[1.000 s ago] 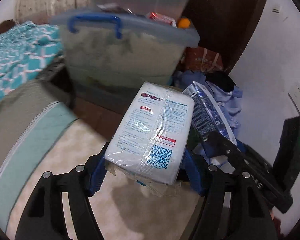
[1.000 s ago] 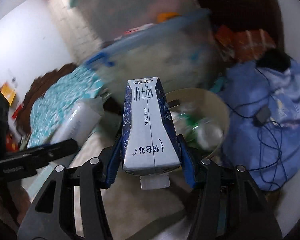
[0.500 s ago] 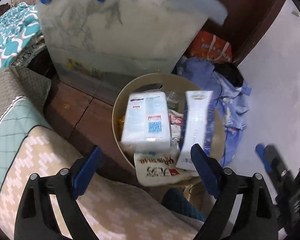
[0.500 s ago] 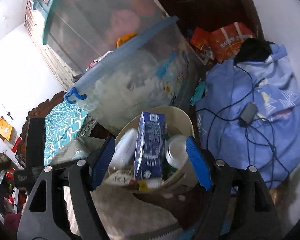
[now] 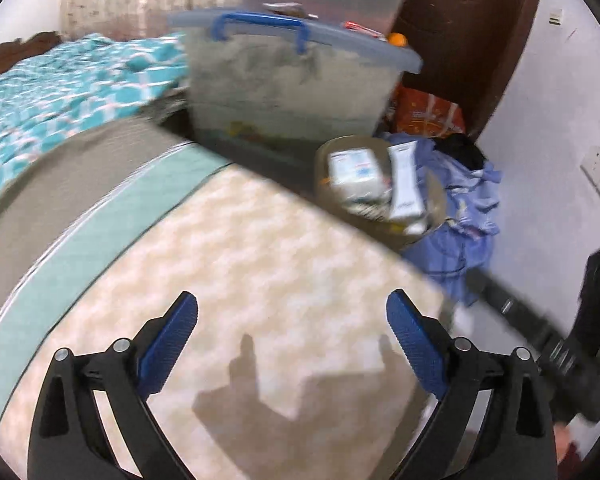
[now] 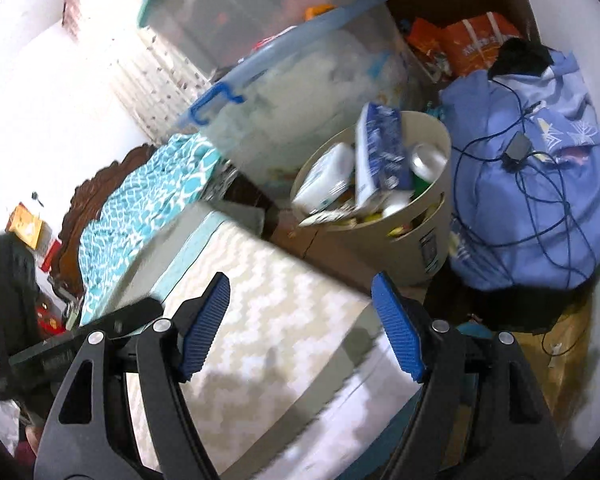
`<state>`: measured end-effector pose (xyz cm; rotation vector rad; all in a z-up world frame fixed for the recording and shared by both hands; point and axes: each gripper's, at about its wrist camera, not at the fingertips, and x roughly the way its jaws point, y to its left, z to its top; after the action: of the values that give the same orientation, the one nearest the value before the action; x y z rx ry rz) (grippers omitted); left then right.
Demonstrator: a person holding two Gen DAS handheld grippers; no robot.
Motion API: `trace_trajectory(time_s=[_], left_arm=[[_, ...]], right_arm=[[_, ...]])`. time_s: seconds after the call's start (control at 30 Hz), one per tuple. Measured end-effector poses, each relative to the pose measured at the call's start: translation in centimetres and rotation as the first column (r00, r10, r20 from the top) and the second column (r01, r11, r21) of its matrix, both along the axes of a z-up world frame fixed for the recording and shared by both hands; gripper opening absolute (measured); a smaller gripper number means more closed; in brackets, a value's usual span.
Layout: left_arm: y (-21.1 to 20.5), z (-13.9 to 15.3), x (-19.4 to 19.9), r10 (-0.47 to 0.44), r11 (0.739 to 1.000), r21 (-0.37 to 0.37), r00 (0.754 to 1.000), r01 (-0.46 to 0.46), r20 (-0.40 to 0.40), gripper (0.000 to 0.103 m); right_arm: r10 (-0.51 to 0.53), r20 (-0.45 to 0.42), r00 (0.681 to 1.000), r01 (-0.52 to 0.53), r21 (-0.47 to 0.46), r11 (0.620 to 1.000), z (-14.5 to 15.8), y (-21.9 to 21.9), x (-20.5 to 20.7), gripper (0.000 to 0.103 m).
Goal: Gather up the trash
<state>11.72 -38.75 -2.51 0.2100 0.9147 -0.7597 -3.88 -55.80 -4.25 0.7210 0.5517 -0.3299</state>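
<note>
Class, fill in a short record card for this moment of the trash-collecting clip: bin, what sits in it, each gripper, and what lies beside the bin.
Bin: beige trash bin, on the floor, nearly full
In bin: blue milk carton, white tissue pack, silver can
Left gripper: jaws opening, nothing between them
Right gripper: open, nothing between them
Beside bin: clear storage box, blue cloth bundle with cables
</note>
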Motion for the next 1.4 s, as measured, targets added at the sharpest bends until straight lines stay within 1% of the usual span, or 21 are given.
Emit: trace_trajectory(time_s=[0.07,0.17,0.27,0.37,0.47,0.5,0.6,0.73,0.93,1.1,1.27,1.4], left_arm=[[3.7,0.0,-0.7,0.039,0.999,0.020,0.999,-0.040,0.039,0.094],[7.9,0.6,-1.4,0.091,0.995,0.043,0.992,-0.095,0.092,0.094],[12.4,1.4,-2.2,0.145,0.988,0.036,0.982,-0.150,0.125,0.094],[15.6,2.2,-3.0,0.184,0.981,0.029,0.971,-0.190,0.153,0.094],[18.0,3.0,-3.5,0.213,0.974,0.033,0.958,-0.223,0.193,0.094],[18.6,3.2,-3.7,0.220,0.972,0.033,0.954,-0.232,0.204,0.094],[19.9,3.9,-4.2,0.238,0.968,0.020,0.943,-0.250,0.232,0.094],[20.7,4.4,-4.4,0.246,0.967,0.010,0.940,-0.255,0.236,0.094],[20.7,4.8,-4.9,0.227,0.973,-0.004,0.947,-0.232,0.228,0.094],[20.4,5.4,-4.9,0.206,0.979,-0.027,0.960,-0.204,0.192,0.094],[20.0,6.4,-5.7,0.188,0.982,-0.041,0.960,-0.183,0.209,0.094],[19.7,7.2,-6.4,0.174,0.985,-0.052,0.959,-0.166,0.226,0.094]], right_arm=[[-0.009,-0.002,1.000,0.009,-0.015,1.000,0.8,1.9,-0.4,0.081],[-0.007,-0.010,1.000,0.007,-0.032,0.999,1.6,4.3,-0.6,0.082],[0.003,-0.019,1.000,-0.003,-0.039,0.999,2.4,7.4,-0.8,0.090],[0.022,-0.026,0.999,-0.023,-0.050,0.998,3.1,9.6,-0.7,0.093],[0.027,-0.025,0.999,-0.029,-0.073,0.997,3.9,11.6,-0.5,0.098],[0.027,-0.021,0.999,-0.028,-0.079,0.996,4.2,12.1,-0.6,0.098],[0.018,-0.021,1.000,-0.020,-0.099,0.995,5.0,13.3,-0.7,0.099],[0.005,-0.023,1.000,-0.008,-0.121,0.993,5.8,14.4,-1.1,0.100],[-0.004,-0.007,1.000,0.003,-0.145,0.989,7.5,14.9,-1.4,0.100],[-0.021,0.028,0.999,0.025,-0.165,0.986,9.4,15.0,-2.1,0.100],[-0.031,0.062,0.998,0.042,-0.195,0.980,10.8,15.4,-2.9,0.100],[-0.035,0.093,0.995,0.053,-0.201,0.978,11.7,15.7,-3.4,0.100]])
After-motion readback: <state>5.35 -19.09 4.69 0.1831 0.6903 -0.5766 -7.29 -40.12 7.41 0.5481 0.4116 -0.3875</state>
